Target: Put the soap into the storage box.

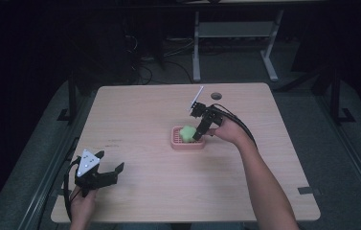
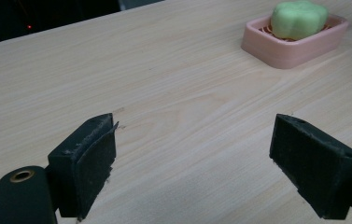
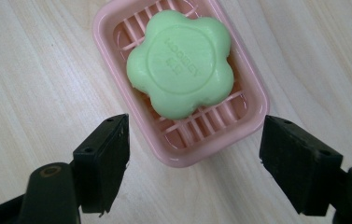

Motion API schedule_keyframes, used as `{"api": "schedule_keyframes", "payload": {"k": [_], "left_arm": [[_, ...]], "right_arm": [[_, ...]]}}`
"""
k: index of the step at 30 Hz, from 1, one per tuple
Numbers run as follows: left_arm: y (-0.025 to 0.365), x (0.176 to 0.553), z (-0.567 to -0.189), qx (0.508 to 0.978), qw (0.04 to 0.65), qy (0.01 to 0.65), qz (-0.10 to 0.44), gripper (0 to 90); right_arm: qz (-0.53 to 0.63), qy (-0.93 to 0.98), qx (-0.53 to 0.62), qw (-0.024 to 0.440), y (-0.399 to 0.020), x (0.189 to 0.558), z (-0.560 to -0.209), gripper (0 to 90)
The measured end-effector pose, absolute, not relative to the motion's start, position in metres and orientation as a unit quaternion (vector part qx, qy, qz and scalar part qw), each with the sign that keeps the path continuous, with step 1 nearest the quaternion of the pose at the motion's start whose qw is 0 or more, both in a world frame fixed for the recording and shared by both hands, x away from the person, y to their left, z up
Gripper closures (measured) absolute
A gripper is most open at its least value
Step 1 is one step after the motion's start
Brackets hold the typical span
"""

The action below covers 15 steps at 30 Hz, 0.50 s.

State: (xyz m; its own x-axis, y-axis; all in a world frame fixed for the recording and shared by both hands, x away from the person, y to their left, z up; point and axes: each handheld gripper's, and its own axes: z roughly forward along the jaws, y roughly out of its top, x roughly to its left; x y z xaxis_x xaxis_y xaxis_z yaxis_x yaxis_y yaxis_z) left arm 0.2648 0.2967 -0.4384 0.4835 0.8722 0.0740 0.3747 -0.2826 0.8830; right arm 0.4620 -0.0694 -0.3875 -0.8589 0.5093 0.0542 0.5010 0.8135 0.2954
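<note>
Forearm of the person reaches from the bottom edge far over the table (image 1: 135,103), and the hand holds the right gripper (image 1: 200,132) tipped down over the pink soap dish (image 1: 186,143); in the right gripper view its jaws stand wide apart, one on each side of the near end of the dish, and they hold nothing; whether they touch the dish I cannot tell. The green soap (image 3: 181,63), shaped like a flower with raised letters on its top, lies in the dish on the ribbed bottom; the dish stands a little right of the middle of the table. The left gripper (image 1: 102,173) rests low at the near left corner, well apart from the dish; the left hand (image 1: 83,203) grips it from below; its jaws are also wide open and empty, just over the bare wood, and they point toward the dish (image 2: 295,39) and the soap (image 2: 299,18) far ahead.

The table is light wood with rounded corners and a round cable hole near its far edge; the floor around is grey, and behind stands a white frame of another table with loose cables beside it; the rest of the room is very dark.

The letters on the soap are too faint to read; the far end of the dish is cut off at the top of the right gripper view.
</note>
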Motion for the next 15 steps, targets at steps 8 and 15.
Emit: {"api": "schedule_keyframes", "payload": {"k": [8,15], "left_arm": [[0.296,0.265,-0.438,0.750,0.425,0.415,0.291,14.3],[0.296,0.265,-0.438,0.748,0.427,0.416,0.291,14.3]], "right_arm": [[0.155,0.951,0.265,0.013,-0.076,0.458,-0.385,24.1],[0.159,0.950,0.267,0.013,-0.083,0.453,-0.386,24.1]]}}
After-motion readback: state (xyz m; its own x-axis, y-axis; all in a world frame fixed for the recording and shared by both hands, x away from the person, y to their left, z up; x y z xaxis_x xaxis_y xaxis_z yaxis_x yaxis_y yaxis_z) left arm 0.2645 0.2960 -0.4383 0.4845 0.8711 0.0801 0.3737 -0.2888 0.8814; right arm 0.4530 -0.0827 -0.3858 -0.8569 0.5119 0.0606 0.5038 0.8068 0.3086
